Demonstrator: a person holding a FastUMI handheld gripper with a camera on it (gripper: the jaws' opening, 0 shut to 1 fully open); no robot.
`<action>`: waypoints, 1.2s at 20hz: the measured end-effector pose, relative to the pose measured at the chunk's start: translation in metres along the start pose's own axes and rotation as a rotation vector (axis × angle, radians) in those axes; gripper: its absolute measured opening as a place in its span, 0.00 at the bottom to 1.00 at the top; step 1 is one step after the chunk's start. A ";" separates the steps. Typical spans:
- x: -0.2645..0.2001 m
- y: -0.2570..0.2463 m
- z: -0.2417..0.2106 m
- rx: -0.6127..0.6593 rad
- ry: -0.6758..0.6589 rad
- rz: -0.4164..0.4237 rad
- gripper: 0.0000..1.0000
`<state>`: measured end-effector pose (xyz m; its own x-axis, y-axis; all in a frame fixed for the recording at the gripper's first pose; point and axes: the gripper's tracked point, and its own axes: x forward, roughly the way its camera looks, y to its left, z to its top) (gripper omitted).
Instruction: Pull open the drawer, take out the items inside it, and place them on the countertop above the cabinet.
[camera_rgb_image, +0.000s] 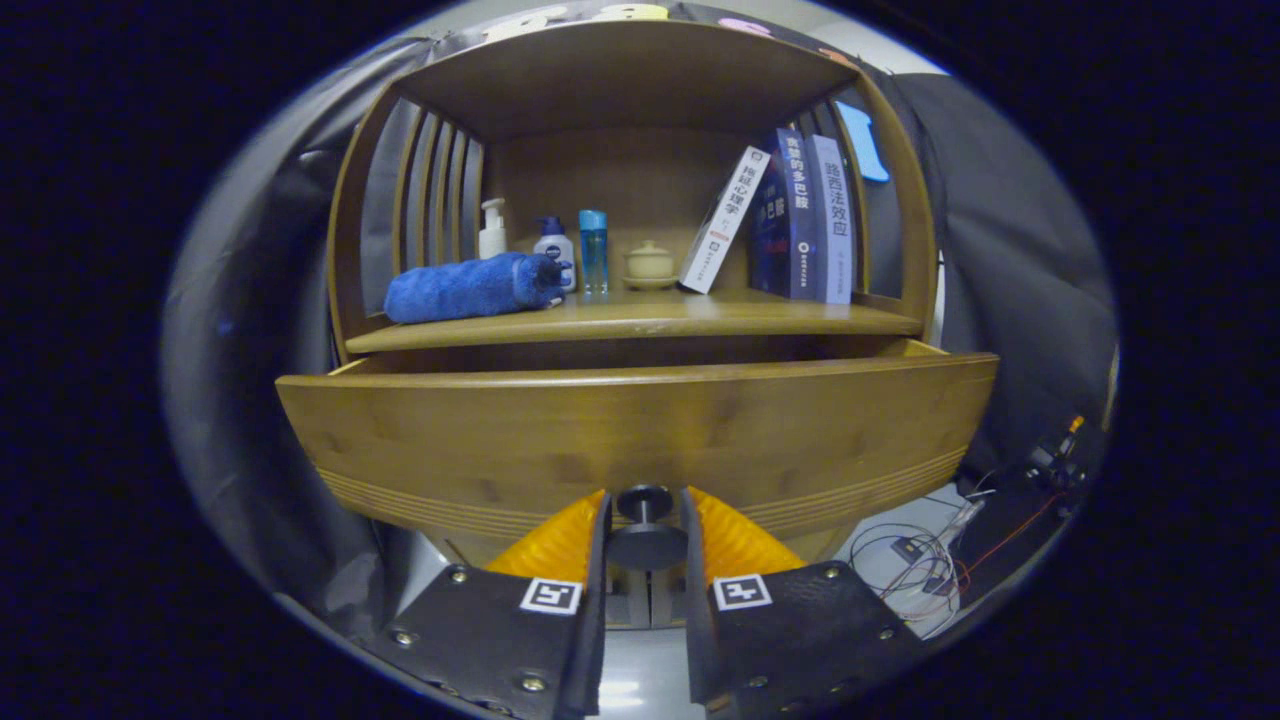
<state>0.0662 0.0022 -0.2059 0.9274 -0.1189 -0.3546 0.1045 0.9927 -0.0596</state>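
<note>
The gripper (646, 535) is seen with its two fingers (560, 545) closed in on the dark round knob (645, 520) of the drawer (640, 430), one finger at either side of the knob's stem and disc, so that the knob is held between them. The drawer is drawn partly out from the wooden cabinet (905, 250), its curved front standing forward of the surface (640, 318) above it; what lies inside the drawer is hidden behind the front panel and cannot be told. On the surface, at about 10 o'clock from the knob, a rolled blue towel (470, 287) is laid on its side. Just behind its right end a white pump bottle (492, 230), a white bottle with a blue cap (553, 242) and a clear blue bottle (593, 250) are stood close together. At 12 o'clock a small cream lidded cup (650, 265) is set on a saucer. At about 1 o'clock a white book (725, 220) is leaned against two upright books (810, 215). At 4 o'clock, on the floor beside the cabinet, loose cables (925, 560) are seen.
</note>
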 end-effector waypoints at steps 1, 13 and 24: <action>-0.008 -0.001 -0.003 -0.007 0.006 0.005 0.34; -0.085 -0.023 0.014 0.039 -0.127 -0.045 0.04; -0.109 -0.027 0.088 -0.006 -0.239 -0.049 0.38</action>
<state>-0.0061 -0.0103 -0.0830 0.9799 -0.1589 -0.1206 0.1503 0.9856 -0.0770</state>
